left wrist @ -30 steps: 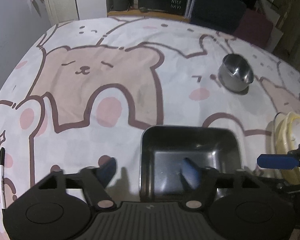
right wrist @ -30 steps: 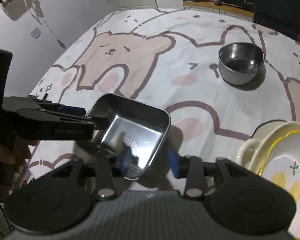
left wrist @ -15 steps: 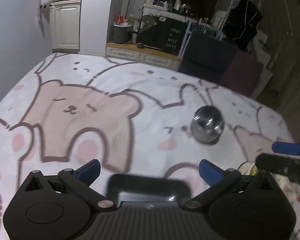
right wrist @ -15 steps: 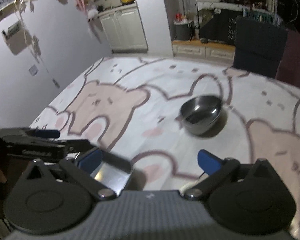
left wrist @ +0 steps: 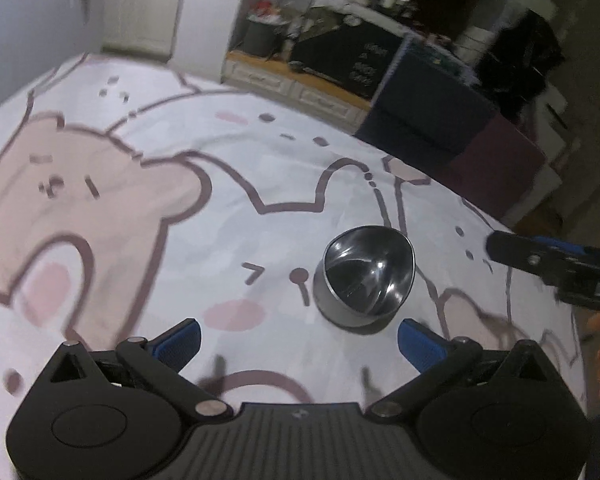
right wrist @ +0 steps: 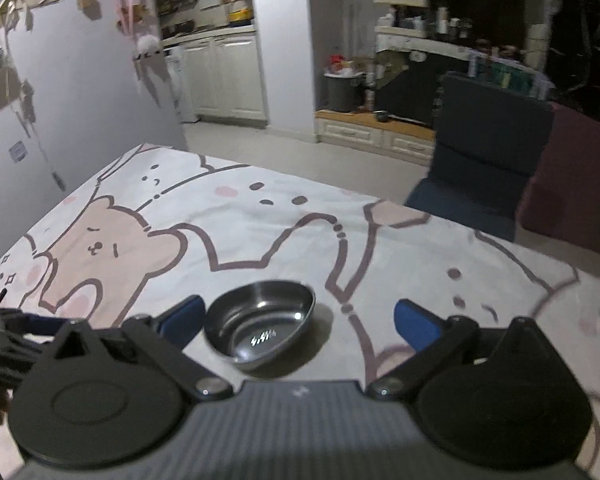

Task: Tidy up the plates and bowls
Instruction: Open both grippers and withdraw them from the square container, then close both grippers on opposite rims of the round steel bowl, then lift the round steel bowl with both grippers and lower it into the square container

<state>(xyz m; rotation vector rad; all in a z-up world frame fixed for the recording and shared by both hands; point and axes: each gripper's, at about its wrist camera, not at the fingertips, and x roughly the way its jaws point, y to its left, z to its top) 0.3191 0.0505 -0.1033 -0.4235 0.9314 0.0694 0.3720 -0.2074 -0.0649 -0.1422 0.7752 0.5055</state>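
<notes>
Both the left gripper (left wrist: pixel 298 340) and right gripper (right wrist: pixel 298 318) are spread wide, empty; the round shiny steel bowl (left wrist: pixel 368 276) sits just ahead of each.

**You are working in a lived-in home, beside its kitchen**

You are standing at a table (right wrist: pixel 260 216) that is wearing a cartoon-bear cloth. Beyond the table's far edge, white kitchen cabinets (right wrist: pixel 224 76) are lining the wall, and cluttered shelves (right wrist: pixel 420 20) are holding jars and bottles. A dark bin (right wrist: pixel 342 92) is sitting just beyond the table, near a low wooden bench with drawers (right wrist: pixel 376 132). A dark floor chair (right wrist: pixel 488 160) is resting beside the table's far right corner.
</notes>
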